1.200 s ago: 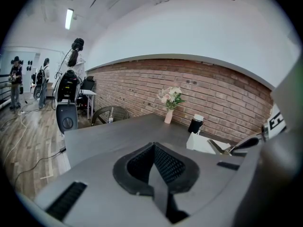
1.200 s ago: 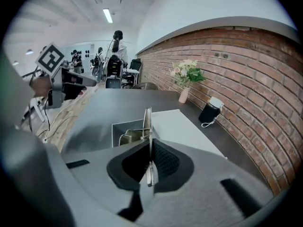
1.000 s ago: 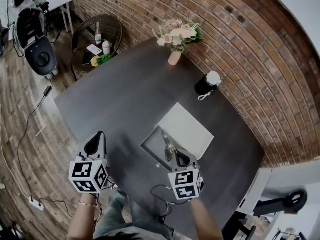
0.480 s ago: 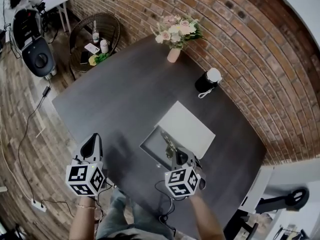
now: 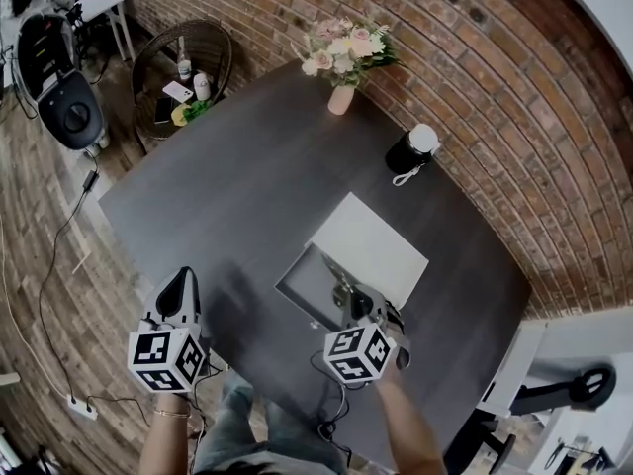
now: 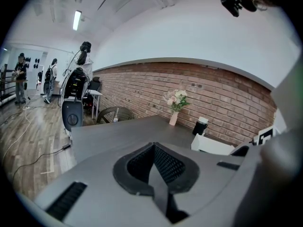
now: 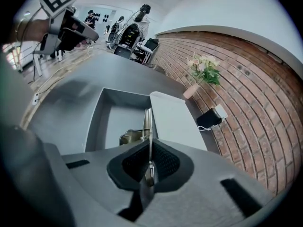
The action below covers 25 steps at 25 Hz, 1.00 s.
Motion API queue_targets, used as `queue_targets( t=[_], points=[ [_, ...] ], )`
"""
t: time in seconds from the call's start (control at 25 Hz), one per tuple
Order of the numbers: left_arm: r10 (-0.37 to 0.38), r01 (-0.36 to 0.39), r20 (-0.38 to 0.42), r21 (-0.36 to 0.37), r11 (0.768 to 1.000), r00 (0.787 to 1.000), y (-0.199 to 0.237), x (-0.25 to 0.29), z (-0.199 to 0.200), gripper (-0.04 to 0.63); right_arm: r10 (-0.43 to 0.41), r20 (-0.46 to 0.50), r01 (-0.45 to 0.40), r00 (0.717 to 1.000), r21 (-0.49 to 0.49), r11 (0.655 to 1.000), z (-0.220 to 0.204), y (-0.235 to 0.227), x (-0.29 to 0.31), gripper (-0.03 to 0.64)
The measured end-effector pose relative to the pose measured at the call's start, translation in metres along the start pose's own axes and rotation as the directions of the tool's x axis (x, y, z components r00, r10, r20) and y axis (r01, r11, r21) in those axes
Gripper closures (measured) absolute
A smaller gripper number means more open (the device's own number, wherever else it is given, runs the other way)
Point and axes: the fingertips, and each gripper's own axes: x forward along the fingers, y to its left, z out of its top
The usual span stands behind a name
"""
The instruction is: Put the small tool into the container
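**Small tool (image 7: pixel 148 122) held over the open container (image 7: pixel 94 119)**

Thin, silvery, metallic; seen edge-on in the right gripper view as a narrow upright strip. Clamped between the closed jaws of the right gripper (image 7: pixel 149 150), jutting forward and down from them. Poised above the near end of the box's hollow, tip inside the outline of the rim (a dull brassy lump beside the strip's lower end; part of the tool or not, impossible to tell). Contact with the box floor: not discernible.

Grey, rectangular, shallow, open at the top. Set flat on the dark table (image 5: pixel 227 196), askew to its edges. Flanked by a pale flat lid (image 5: pixel 374 250) lying against one long side.
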Motion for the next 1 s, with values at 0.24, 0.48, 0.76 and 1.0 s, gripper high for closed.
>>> queue_targets(
  t=[0.24,0.48,0.76,1.0],
  points=[
    [-0.004,0.004,0.000,0.013,1.000,1.000,0.000,0.002,0.002,0.600,-0.021,-0.014,0.021,1.000,-0.038,0.999,0.002,-0.002,0.008,0.612],
    [-0.001,0.001,0.004,0.020,1.000,1.000,0.002,0.001,0.004,0.600,-0.032,-0.020,0.031,0.999,-0.051,0.998,0.003,-0.001,0.014,0.612],
    [0.009,-0.009,-0.002,0.019,1.000,1.000,0.008,-0.001,0.002,0.600,-0.034,-0.038,0.031,0.999,-0.080,0.996,0.003,0.005,0.021,0.611],
    [0.012,-0.012,-0.008,0.021,1.000,1.000,0.012,-0.001,-0.001,0.600,-0.034,-0.050,0.031,0.998,-0.068,0.997,0.002,0.007,0.024,0.607]
  ],
)
